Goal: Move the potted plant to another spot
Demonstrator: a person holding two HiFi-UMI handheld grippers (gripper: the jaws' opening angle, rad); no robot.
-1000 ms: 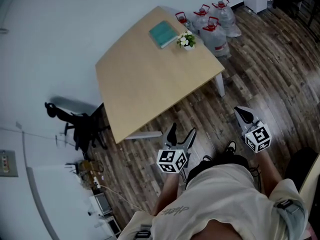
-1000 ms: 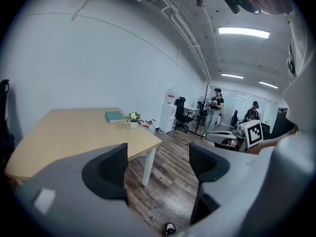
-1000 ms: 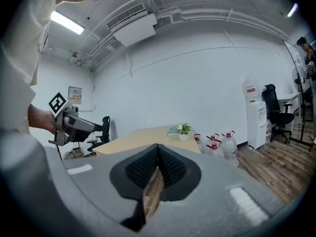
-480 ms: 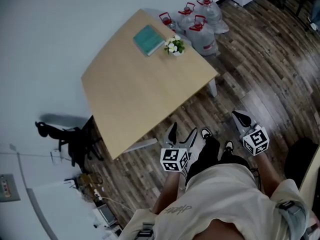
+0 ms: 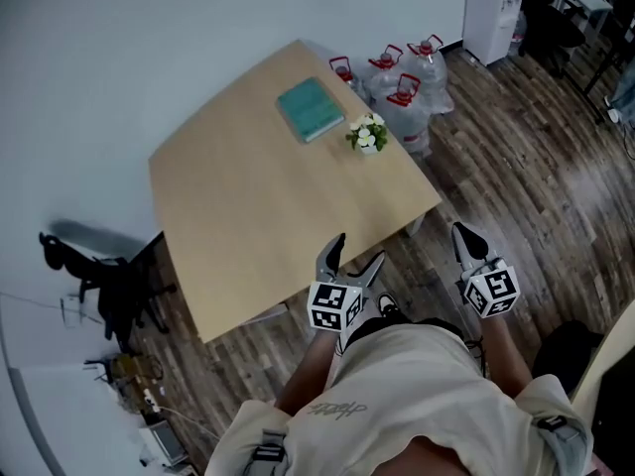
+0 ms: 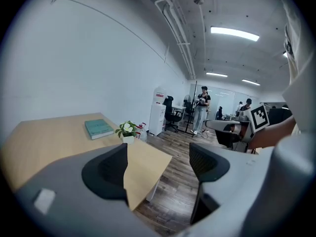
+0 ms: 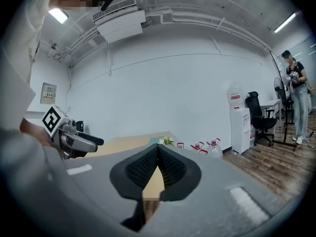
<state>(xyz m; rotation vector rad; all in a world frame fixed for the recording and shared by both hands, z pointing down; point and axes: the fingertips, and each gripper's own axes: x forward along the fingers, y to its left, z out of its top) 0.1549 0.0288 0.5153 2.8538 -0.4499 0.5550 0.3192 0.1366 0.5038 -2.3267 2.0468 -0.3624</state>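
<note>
The left gripper (image 5: 355, 254) is held low in front, pointing forward and slightly down, its jaws spread wide with nothing between them. The right gripper (image 5: 464, 238) is near it on its right, pointing about level, its jaws pressed together and empty.

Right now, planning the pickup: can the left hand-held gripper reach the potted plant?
Probably not yet. The left hand-held gripper, open, is at the table's near corner; the potted plant stands at the far end. Nothing blocks it.
</note>
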